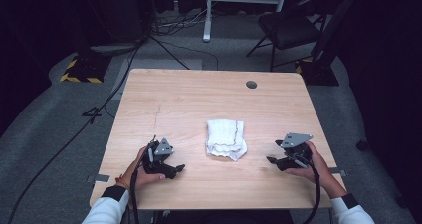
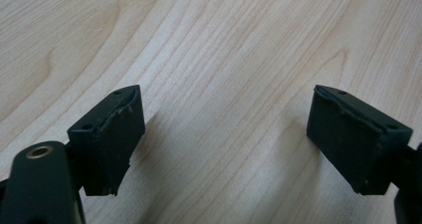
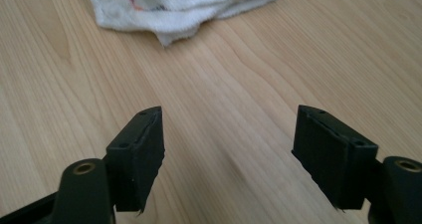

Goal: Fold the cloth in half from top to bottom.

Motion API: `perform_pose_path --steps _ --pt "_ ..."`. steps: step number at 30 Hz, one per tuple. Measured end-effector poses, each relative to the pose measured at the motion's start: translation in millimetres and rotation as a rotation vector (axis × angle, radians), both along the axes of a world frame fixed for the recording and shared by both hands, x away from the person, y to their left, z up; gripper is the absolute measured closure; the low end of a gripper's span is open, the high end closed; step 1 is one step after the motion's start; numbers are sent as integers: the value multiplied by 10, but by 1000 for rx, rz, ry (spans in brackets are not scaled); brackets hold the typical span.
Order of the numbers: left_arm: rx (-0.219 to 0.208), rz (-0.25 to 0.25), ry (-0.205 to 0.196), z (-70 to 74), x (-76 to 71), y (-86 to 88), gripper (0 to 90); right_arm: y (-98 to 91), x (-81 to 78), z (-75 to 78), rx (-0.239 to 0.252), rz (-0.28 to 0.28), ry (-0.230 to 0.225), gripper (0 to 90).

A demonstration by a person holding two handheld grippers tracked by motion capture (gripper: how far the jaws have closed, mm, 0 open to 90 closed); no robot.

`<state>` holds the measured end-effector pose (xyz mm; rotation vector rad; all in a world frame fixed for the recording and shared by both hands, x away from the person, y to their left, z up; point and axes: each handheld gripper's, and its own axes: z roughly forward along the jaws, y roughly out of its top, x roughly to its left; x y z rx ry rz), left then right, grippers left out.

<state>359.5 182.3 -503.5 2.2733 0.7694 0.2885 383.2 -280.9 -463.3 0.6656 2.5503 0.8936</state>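
A: Where's the work at? White towel (image 1: 226,138) lies folded into a lumpy bundle mid-tabletop (image 1: 199,99), between both hands, touched by neither.

B: Left gripper (image 1: 175,168) sits low near the front edge, well left of the towel, jaws wide apart w/ bare wood between them in the left gripper view. Nothing held.

A: Right gripper (image 1: 273,152)?

B: Same story: jaws spread, empty. In the right gripper view the towel (image 3: 184,7) lies ahead of it, near but clear of the tips.

A: So the fold looks done?

B: Prob. yes, judging by the layers stacked on each other, a dark-and-orange stripe showing along one fold. Edges are uneven, tho, esp. the near corner, which sticks out. If anything's left, it's tidying that corner or one more fold; both hands are placed either side to go in.
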Motion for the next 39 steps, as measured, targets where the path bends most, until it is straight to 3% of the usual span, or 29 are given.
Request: perform_pose_path --steps 8,12,15,25,28,39 --pt "0 -32 -3 -1 -95 98 159 -404 -86 -80 28 -85 13 286" --pt "0 -20 -2 -1 -154 153 160 -595 -132 -163 45 -128 31 285" --pt "0 -8 -2 -1 -200 197 159 -739 -167 -214 92 -162 53 285" --pt "2 42 1 0 -292 393 162 -1077 -310 -371 183 -269 73 269" --pt "-3 72 1 -4 -306 425 162 -1135 -349 -395 213 -296 57 269" --pt "-1 92 -1 -4 -322 455 161 -1107 -348 -399 201 -317 49 245"
